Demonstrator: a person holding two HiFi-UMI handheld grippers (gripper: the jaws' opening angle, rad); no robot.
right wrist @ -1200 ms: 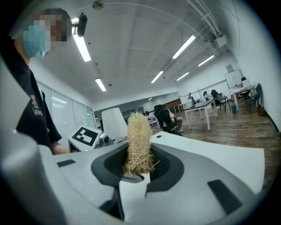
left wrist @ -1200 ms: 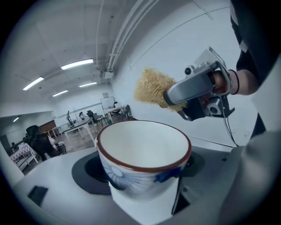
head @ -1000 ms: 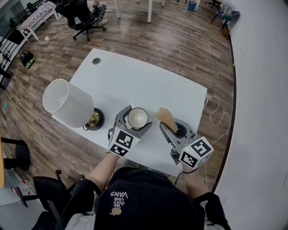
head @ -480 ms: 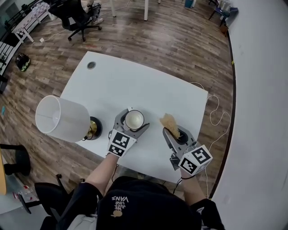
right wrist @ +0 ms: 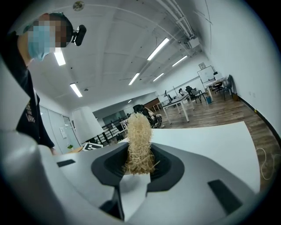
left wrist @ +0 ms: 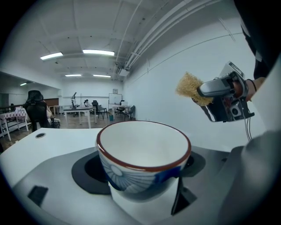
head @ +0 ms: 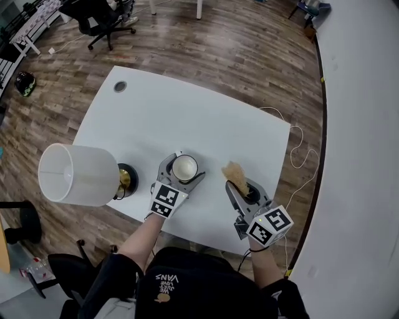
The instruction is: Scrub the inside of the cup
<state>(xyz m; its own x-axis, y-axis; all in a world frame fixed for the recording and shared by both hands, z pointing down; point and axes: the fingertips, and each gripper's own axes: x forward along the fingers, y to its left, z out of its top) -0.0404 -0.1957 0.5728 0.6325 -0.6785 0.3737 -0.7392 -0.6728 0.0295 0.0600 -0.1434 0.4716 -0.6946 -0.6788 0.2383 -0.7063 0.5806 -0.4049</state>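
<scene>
A white cup (head: 184, 167) with a brown rim and blue pattern (left wrist: 142, 162) is clamped upright in my left gripper (head: 181, 169), above the near part of the white table (head: 187, 124). Its inside looks plain white. My right gripper (head: 239, 185) is shut on a tan straw-like scrubber (head: 234, 174), whose tuft (right wrist: 138, 143) sticks up from between the jaws. The scrubber is held to the right of the cup, apart from it. In the left gripper view the scrubber (left wrist: 189, 88) hangs up at the right, above rim height.
A white-shaded lamp (head: 78, 174) on a dark, brassy base (head: 124, 180) stands at the table's near left. A round grommet (head: 120, 86) sits at the far left corner. A white cable (head: 299, 156) trails off the right edge. Office chairs (head: 93, 19) stand beyond on the wooden floor.
Both grippers keep their hold and their spacing. The head view has drifted, so the table and lamp sit lower and further left in the picture.
</scene>
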